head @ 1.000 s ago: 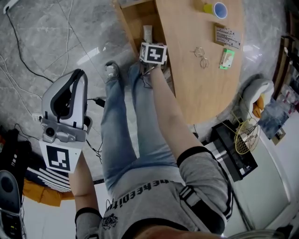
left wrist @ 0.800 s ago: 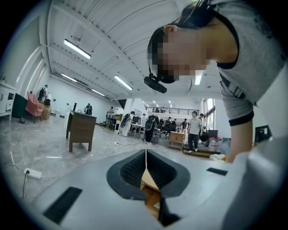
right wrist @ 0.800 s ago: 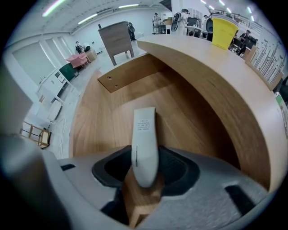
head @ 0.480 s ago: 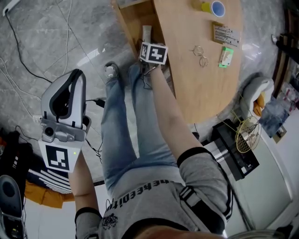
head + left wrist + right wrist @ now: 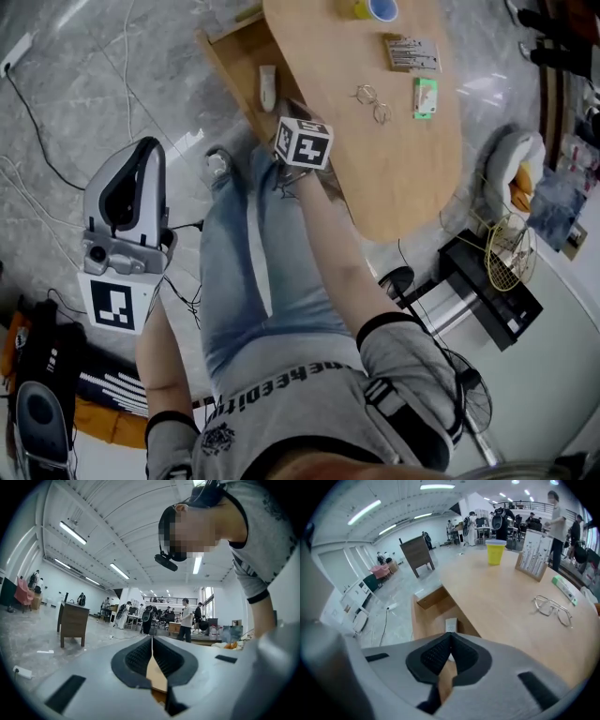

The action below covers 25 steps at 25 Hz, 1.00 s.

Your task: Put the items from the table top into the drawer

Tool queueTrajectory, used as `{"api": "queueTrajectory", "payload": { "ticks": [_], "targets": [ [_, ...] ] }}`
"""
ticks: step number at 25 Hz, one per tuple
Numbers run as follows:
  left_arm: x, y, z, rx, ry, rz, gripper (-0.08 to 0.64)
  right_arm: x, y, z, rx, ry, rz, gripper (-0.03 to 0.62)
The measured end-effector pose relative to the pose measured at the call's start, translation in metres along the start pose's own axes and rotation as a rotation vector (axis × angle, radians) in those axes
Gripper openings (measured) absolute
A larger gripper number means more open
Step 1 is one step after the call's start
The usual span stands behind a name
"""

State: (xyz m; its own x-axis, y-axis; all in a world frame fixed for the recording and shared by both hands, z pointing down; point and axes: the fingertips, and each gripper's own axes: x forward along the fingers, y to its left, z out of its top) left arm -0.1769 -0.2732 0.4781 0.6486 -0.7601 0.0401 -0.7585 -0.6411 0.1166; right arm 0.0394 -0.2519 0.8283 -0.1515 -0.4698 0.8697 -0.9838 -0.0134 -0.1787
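White tube (image 5: 267, 87) lies flat in open drawer (image 5: 242, 64), long axis roughly along table (image 5: 403, 169) edge, flat end away from person (image 5: 309, 403). Right gripper (image 5: 451, 641) above it, jaws just closed, empty. Left gripper (image 5: 152, 644) pinched together, empty, well apart.

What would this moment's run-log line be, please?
right gripper: just closed, empty, by drawer | left gripper: shut, empty | white tube: in drawer | glasses: on table
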Motion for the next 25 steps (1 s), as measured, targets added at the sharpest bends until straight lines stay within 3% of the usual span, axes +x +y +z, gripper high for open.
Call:
{"api": "queueTrajectory", "payload": {
  "ticks": [6,18,25],
  "targets": [
    [0.025,-0.02,0.041,-0.011,-0.075,-0.034,0.012,-0.065,-0.003,0.019,0.034,-0.144,0.027,0.003],
    [0.042,-0.08,0.084,-0.004,-0.046,-0.143,0.012,-0.211,-0.006,0.062,-0.04,-0.373,0.032,0.003],
    [0.043,-0.111,0.125,0.024,-0.07,-0.138,0.012,-0.29,-0.004,0.083,-0.093,-0.486,0.05,0.003]
  ]
}}
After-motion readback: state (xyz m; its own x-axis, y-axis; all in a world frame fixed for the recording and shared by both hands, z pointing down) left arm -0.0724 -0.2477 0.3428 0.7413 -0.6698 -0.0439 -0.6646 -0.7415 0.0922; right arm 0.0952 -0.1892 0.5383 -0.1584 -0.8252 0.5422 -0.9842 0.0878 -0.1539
